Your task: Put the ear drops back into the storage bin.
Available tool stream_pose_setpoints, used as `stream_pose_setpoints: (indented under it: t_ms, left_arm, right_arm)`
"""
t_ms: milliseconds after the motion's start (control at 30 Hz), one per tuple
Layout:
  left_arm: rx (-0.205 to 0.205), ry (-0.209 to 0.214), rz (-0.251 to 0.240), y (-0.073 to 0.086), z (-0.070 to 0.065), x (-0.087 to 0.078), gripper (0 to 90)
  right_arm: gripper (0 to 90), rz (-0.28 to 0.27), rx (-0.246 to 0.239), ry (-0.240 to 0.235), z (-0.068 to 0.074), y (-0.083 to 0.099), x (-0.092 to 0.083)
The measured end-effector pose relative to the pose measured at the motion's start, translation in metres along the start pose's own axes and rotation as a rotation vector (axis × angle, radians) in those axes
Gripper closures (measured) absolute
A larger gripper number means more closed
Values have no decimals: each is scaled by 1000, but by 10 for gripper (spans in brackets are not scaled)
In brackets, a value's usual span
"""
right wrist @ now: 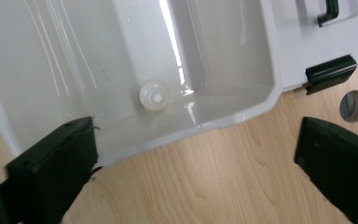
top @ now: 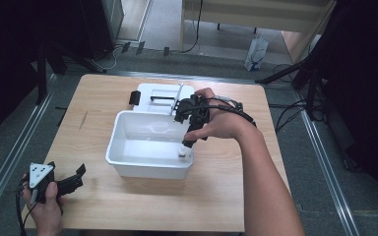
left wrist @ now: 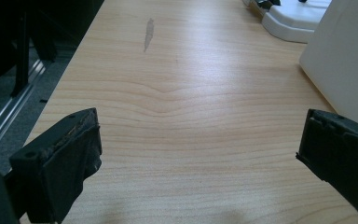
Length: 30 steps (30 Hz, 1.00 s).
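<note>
- Sitting on the floor of the white bin (right wrist: 242, 112), close to the near wall, is a small whitish round cap (right wrist: 154, 96), lying free with nothing touching it.
- Right claw (right wrist: 193, 154) hangs over that bin's near-right corner, jaws spread wide and empty.
- Bin lid (top: 162, 93) with its black handle lies just behind the bin.
- Left claw (left wrist: 200, 154) is down at the near-left corner of the bench (left wrist: 177, 93), wide open too, gripping nothing.

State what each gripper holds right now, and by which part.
Nothing is held. The right gripper hangs open above the white bin, with a small white round piece lying loose inside. The left gripper is open over bare table.
</note>
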<state>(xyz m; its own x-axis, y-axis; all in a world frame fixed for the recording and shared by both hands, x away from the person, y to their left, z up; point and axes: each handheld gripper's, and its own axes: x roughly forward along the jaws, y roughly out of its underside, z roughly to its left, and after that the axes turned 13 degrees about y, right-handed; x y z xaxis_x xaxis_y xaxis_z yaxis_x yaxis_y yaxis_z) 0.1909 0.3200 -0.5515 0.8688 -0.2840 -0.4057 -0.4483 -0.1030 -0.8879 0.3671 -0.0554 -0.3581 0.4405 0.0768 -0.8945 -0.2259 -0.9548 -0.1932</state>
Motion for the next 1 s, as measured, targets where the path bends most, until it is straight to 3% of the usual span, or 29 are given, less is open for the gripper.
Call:
stream_pose_setpoints:
  t_ms: [367,1000]
  left_arm:
    - [2,-3,1,0,-1,1,1]
    - [3,-2,3,0,-1,1,2]
  right_arm:
    - [0,20,48,27,-6,33,-16]
    - [0,51,146,37,-9,99,-14]
